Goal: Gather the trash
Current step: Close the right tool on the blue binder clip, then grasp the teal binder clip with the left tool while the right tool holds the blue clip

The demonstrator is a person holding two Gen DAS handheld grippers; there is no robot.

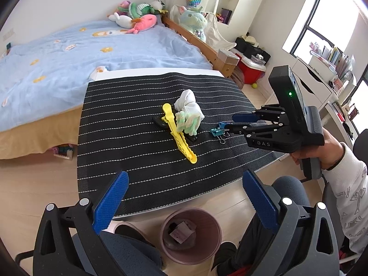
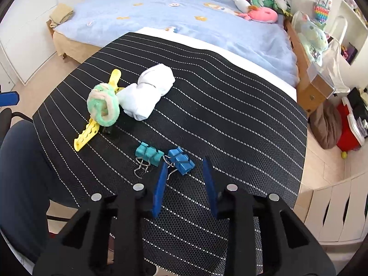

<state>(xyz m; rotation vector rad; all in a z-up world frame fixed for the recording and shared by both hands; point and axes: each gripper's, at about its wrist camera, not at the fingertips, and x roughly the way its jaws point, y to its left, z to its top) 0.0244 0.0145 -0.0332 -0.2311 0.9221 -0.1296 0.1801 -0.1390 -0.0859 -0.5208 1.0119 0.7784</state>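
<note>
My right gripper (image 2: 184, 168) points down at the black striped mat (image 2: 230, 115), its blue fingers (image 2: 159, 191) partly drawn in with a gap still between them; the blue binder clip (image 2: 180, 161) lies in that gap near the tips, and I cannot tell whether the pads press on it. Just to the left of that clip, touching it at the wire handles, lies the teal binder clip (image 2: 148, 153). Further ahead and to the left of these fingers sit the green-and-cream fluffy scrunchie (image 2: 103, 107), resting on the long yellow clip (image 2: 92, 128), and beside them the rolled white sock (image 2: 147, 92). My left gripper (image 1: 185, 189) hangs with its fingers (image 1: 110, 202) spread wide and nothing between them, over the near edge of the mat. Directly below and between those fingers, on the wooden floor (image 1: 34, 195), stands the pink waste bin (image 1: 212, 227) with some crumpled trash (image 1: 180, 232) inside. From that side, my right hand (image 1: 322, 149) shows at the right, holding its gripper against the clips.
</note>
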